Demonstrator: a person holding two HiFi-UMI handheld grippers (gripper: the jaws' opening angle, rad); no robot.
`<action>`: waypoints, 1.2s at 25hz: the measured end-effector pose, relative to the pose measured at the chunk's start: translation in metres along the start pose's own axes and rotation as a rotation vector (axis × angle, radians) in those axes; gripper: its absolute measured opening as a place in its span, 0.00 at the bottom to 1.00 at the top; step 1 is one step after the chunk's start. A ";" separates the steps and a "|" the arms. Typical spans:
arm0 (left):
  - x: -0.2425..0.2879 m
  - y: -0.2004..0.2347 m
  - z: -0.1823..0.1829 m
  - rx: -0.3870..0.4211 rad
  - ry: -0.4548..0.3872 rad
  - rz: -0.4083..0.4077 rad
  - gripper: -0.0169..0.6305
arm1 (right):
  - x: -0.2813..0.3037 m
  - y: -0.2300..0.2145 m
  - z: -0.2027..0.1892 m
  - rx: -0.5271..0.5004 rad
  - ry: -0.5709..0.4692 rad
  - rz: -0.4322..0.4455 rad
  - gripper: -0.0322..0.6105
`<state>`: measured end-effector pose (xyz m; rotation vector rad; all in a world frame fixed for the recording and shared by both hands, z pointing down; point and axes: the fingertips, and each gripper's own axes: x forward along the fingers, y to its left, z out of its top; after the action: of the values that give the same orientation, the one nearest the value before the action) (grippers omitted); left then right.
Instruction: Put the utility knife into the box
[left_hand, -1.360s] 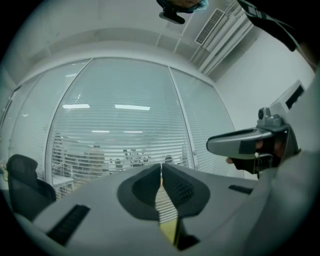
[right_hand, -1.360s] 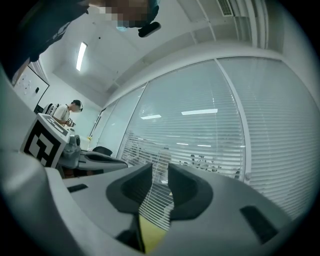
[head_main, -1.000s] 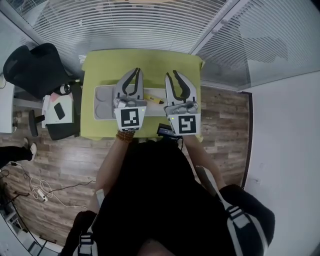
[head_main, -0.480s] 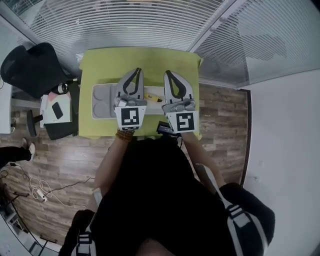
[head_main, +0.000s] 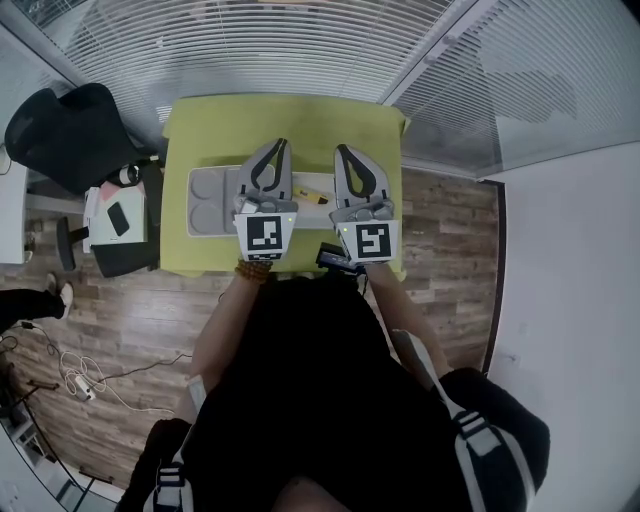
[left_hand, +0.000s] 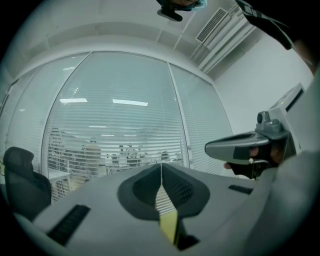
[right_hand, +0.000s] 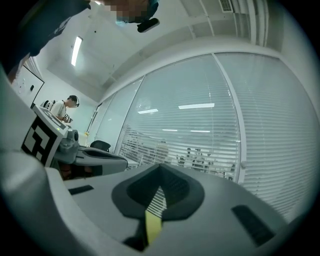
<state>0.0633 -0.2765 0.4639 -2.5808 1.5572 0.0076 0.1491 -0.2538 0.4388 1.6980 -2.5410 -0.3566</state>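
Observation:
In the head view a yellow utility knife (head_main: 309, 197) lies on the green table (head_main: 220, 125), at the right part of a flat grey box (head_main: 204, 203). It shows in the gap between my two grippers, which hover side by side above it. The left gripper (head_main: 283, 144) is shut with nothing held; in the left gripper view its tips (left_hand: 161, 165) meet in front of the window blinds. The right gripper (head_main: 340, 150) is also shut and empty, and its jaws (right_hand: 160, 176) close to a point. Neither gripper view shows the knife or the box.
A black office chair (head_main: 68, 128) stands left of the table, beside a small stand with a phone (head_main: 117, 221). A dark object (head_main: 331, 261) lies at the table's near edge. Window blinds run behind the table. Cables (head_main: 80, 385) lie on the wooden floor.
The right gripper's jaws stood apart a second ago and are now together, with nothing between them. The left gripper has stayed shut in place.

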 end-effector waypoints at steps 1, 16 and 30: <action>-0.001 0.000 -0.001 -0.002 0.003 0.000 0.05 | -0.001 0.000 -0.004 0.001 0.013 0.001 0.05; -0.007 0.008 -0.012 -0.012 0.033 0.014 0.05 | 0.001 0.007 -0.025 0.024 0.086 0.022 0.05; -0.012 0.014 -0.024 -0.026 0.054 0.027 0.05 | 0.003 0.016 -0.043 0.035 0.131 0.055 0.05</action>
<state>0.0436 -0.2749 0.4868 -2.6002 1.6210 -0.0397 0.1415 -0.2578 0.4834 1.6012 -2.5074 -0.1917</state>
